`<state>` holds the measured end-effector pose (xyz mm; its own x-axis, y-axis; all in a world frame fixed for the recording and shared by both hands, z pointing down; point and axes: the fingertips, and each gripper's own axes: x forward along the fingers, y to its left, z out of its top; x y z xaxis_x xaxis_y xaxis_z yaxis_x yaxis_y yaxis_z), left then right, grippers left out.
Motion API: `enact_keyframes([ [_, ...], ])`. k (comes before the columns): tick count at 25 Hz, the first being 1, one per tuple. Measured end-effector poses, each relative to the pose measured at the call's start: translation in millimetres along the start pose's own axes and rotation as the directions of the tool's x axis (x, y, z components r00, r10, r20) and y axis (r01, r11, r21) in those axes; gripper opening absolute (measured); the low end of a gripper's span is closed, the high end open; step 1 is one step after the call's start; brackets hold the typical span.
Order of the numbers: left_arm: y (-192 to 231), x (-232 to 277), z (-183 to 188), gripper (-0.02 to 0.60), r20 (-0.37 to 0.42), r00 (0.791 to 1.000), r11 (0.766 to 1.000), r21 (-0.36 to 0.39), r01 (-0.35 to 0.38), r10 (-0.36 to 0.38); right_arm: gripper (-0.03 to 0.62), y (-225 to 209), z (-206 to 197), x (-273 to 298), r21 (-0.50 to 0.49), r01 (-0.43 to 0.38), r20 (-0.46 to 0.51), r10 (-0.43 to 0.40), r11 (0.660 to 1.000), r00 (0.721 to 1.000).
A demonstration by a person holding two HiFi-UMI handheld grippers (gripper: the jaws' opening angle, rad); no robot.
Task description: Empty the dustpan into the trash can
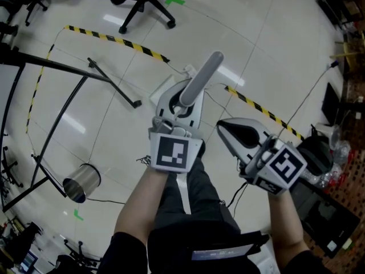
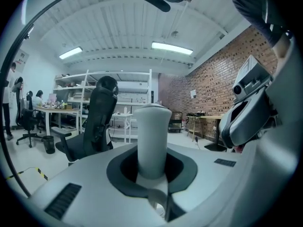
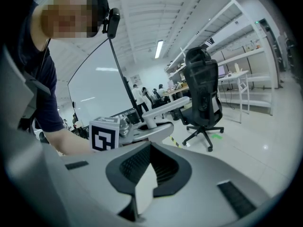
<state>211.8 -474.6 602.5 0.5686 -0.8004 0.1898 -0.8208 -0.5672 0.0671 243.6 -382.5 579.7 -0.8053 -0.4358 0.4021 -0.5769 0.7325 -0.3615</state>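
Observation:
My left gripper (image 1: pixel 181 111) is shut on a pale grey cylindrical handle (image 1: pixel 201 77) that sticks up and away from it. In the left gripper view the handle (image 2: pixel 152 141) stands upright between the jaws of the left gripper (image 2: pixel 152 176). The dustpan's pan is not visible. The trash can (image 1: pixel 81 182), a shiny metal cylinder, stands on the floor at the lower left, well away from both grippers. To the right, my right gripper (image 1: pixel 229 131) is held level with nothing in it; in its own view the right gripper (image 3: pixel 144 183) has its jaws together.
A black office chair (image 1: pixel 145 4) stands at the top. Black-and-yellow tape (image 1: pixel 117 41) runs across the floor. A black metal stand (image 1: pixel 68 96) spreads over the left side. Cables and dark clutter (image 1: pixel 328 153) lie at the right. Shelves and desks line the room's edge.

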Motion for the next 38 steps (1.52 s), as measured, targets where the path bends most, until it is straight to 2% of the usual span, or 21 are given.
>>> enact_keyframes([
  [21, -58.6, -2.3, -34.1, 0.028, -0.062, 0.995, 0.996, 0.051, 0.077, -0.074, 0.014, 10.1, -27.7, -25.2, -0.048, 0.049, -0.022, -0.050, 0.998, 0.998],
  [27, -68.1, 3.6, -35.1, 0.026, -0.062, 0.994, 0.994, 0.066, 0.090, -0.085, 0.014, 9.8, -37.1, -32.6, -0.037, 0.054, -0.017, -0.054, 0.998, 0.998],
  [32, -75.4, 4.6, -37.7, 0.025, -0.059, 0.993, 0.988, 0.111, 0.103, -0.097, 0.014, 10.7, -45.8, -30.6, -0.032, 0.045, -0.011, -0.045, 0.998, 0.999],
  [38, -88.2, -0.6, -44.1, 0.029, -0.089, 0.991, 0.989, 0.104, 0.109, -0.100, 0.014, 16.9, -44.6, -40.1, -0.022, 0.047, -0.002, -0.047, 0.999, 0.999],
])
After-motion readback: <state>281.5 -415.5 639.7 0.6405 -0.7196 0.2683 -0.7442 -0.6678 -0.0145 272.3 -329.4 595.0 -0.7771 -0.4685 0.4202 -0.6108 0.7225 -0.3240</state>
